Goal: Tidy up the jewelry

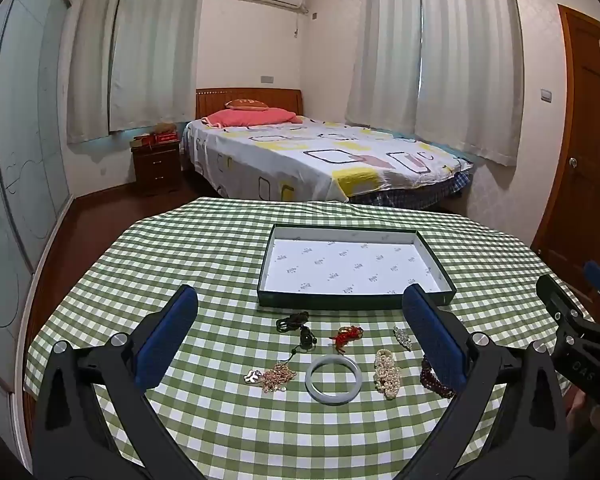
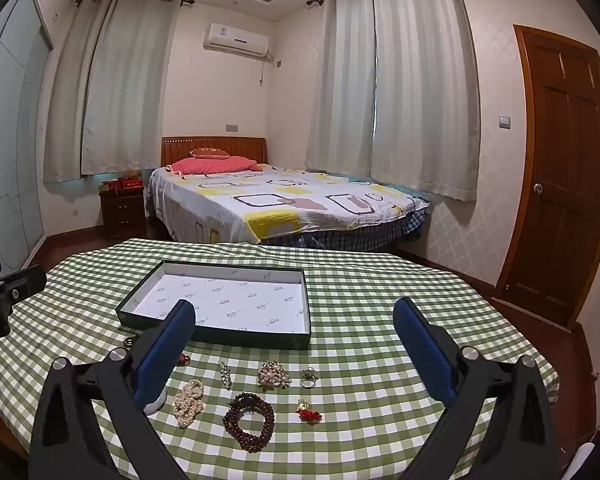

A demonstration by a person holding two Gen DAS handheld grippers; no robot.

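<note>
Both grippers — left gripper [image 1: 300, 320] and right gripper [image 2: 296, 332] — are being held spread wide, gripping nothing. Jewelry [image 1: 332, 378] is lying scattered along the table's [image 1: 220, 248] near edge — the tray [image 1: 356, 302] just beyond.

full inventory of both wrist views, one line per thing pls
tray: 1, dark green rim, white lining, nothing in it, mid-table
bangle: 1, pale jade, near edge of table
pearl strand: 1, cream, right of bangle
dark bead bracelet: 1, maroon, coiled, right of pearls
black cord pendant: 1, in front of tray
red knot charm: 1, red and gold
gold chain: 1, left of bangle
brooch: 1, pale cluster
ring: 1, silver
red charm: 1, right of the bracelet
tablecloth: 1, green-white check
bed: 1, patterned sheet, behind table
left gripper: 1, blue pads, open
right gripper: 1, blue pads, open
</note>
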